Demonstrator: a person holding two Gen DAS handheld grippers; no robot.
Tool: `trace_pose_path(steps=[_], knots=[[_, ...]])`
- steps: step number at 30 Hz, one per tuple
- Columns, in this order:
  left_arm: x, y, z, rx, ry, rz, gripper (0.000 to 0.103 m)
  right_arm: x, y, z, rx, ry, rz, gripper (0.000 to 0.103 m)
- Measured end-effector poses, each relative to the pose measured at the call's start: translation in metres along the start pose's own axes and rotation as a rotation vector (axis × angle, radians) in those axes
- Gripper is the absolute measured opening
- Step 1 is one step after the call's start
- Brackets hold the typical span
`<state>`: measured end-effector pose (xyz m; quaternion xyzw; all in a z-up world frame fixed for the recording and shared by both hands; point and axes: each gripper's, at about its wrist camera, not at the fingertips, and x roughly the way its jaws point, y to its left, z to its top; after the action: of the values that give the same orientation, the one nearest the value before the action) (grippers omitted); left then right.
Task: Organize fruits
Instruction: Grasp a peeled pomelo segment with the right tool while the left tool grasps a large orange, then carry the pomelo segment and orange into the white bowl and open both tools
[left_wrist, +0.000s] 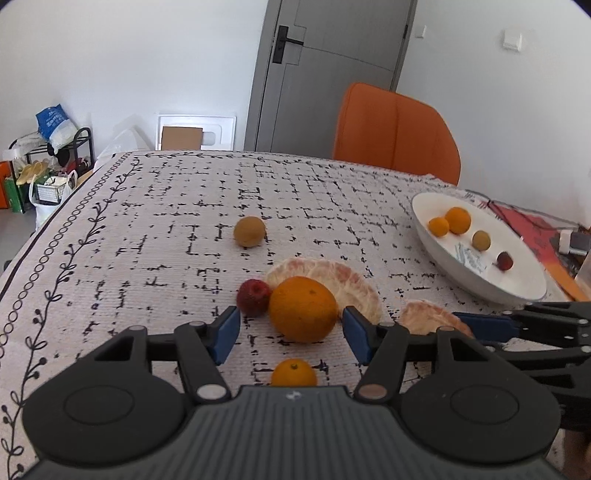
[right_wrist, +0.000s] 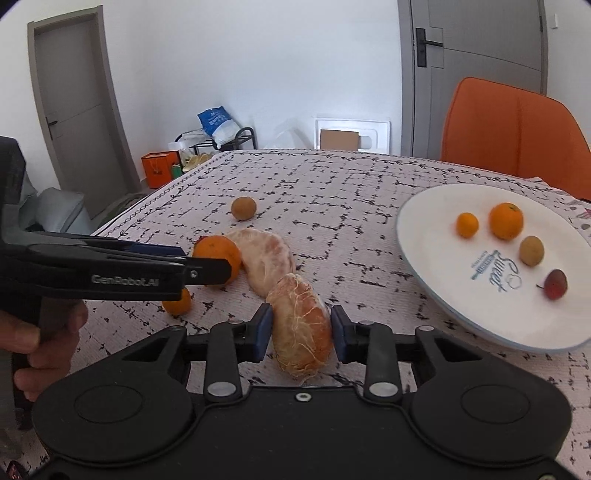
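**Peeled segment gripped, orange framed**

White walls and a grey door stand behind a table spread with a woven pale cloth (left_wrist: 184, 206) printed in broken black lines. The right gripper (right_wrist: 301, 334) has its blue pads pressed on a peeled pomelo segment (right_wrist: 301, 328), lumpy and webbed with white pith; a second, smoother segment (right_wrist: 264, 258) lies just beyond it. The left gripper (left_wrist: 291, 334) stands half open, a round dimpled orange (left_wrist: 303, 309) between its pads without touching them. A dark red wrinkled fruit (left_wrist: 253, 297) touches the orange's left side, and a small mandarin (left_wrist: 294, 373) sits nearer. Far off lies a dull brown round fruit (left_wrist: 249, 231). At right, a glossy white plate (right_wrist: 424, 236) holds four small fruits.
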<state>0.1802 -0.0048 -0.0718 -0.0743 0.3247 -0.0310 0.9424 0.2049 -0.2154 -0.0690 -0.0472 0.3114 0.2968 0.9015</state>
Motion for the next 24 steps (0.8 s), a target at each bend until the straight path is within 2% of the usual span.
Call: trace_pose_path(steps=[6,8,15,19,22,24], knots=[[0.009,-0.005,0.0,-0.001,0.005,0.015,0.055,-0.002,-0.006,-0.004,0.015,0.01,-0.013,0.032],[0.011,-0.005,0.001,0.001,0.003,0.01,0.041,0.0,-0.007,-0.005,0.02,0.022,-0.021,0.033],[0.002,0.001,0.001,-0.03,-0.002,0.007,0.04,0.005,-0.005,-0.007,0.015,0.034,-0.022,0.045],[-0.007,0.007,0.001,-0.036,-0.01,0.019,0.04,0.008,-0.001,-0.009,-0.008,0.028,-0.029,0.047],[-0.015,0.01,0.001,-0.041,-0.021,0.032,0.04,0.009,0.003,-0.01,-0.044,0.031,-0.042,0.045],[-0.02,0.012,0.001,-0.043,-0.027,0.04,0.04,0.008,0.004,-0.01,-0.052,0.03,-0.059,0.035]])
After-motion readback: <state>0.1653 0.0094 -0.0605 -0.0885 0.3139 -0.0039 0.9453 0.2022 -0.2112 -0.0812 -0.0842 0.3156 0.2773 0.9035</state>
